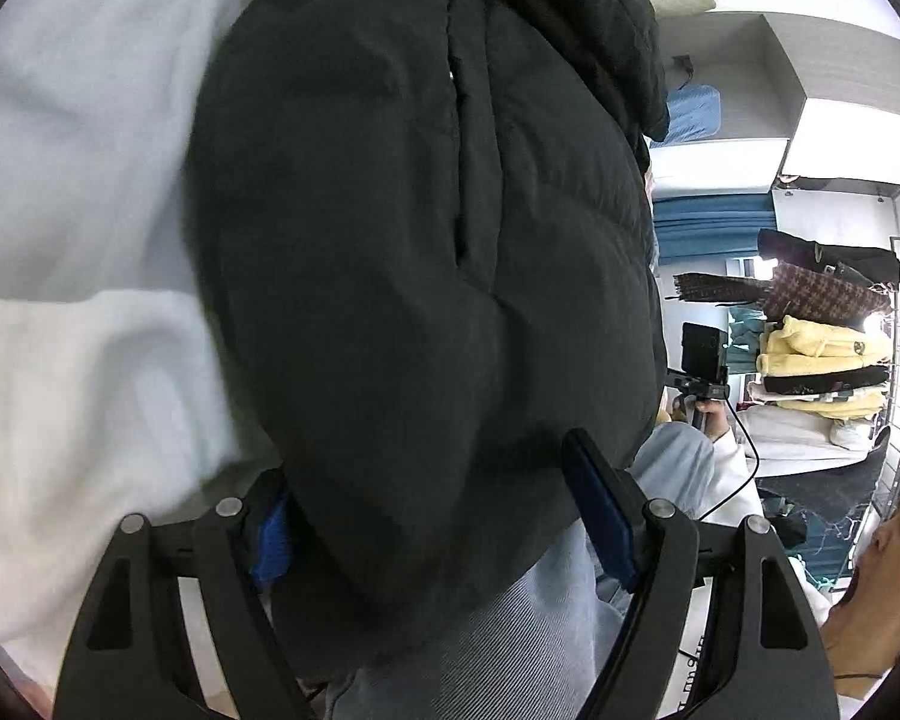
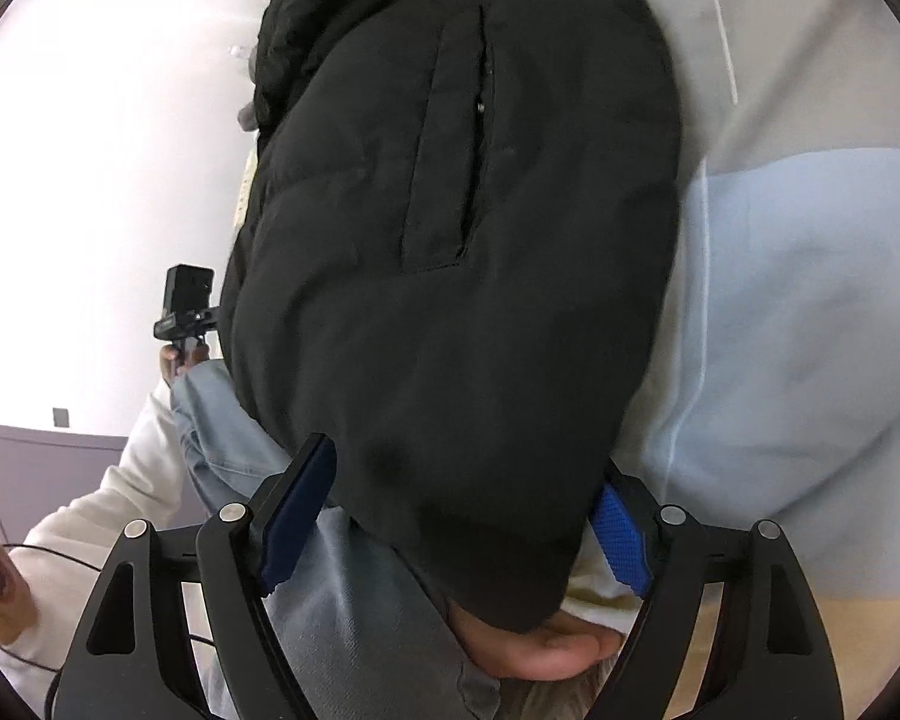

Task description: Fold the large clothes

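Observation:
A bulky black padded jacket (image 1: 420,270) fills the middle of the left wrist view and hangs between the fingers of my left gripper (image 1: 432,516). The jaws stand wide apart around its lower edge, and whether the pads press it I cannot tell. The same jacket (image 2: 450,300), with a zipped pocket, fills the right wrist view. My right gripper (image 2: 468,516) also has its blue-padded jaws wide apart on either side of the jacket's hem. The far fingertips are hidden behind the cloth.
A pale blue and white bedsheet (image 1: 78,240) lies behind the jacket. A person in light jeans (image 2: 228,444) holding a black camera (image 2: 186,300) stands close. A rack with stacked yellow and dark clothes (image 1: 822,360) stands at the right.

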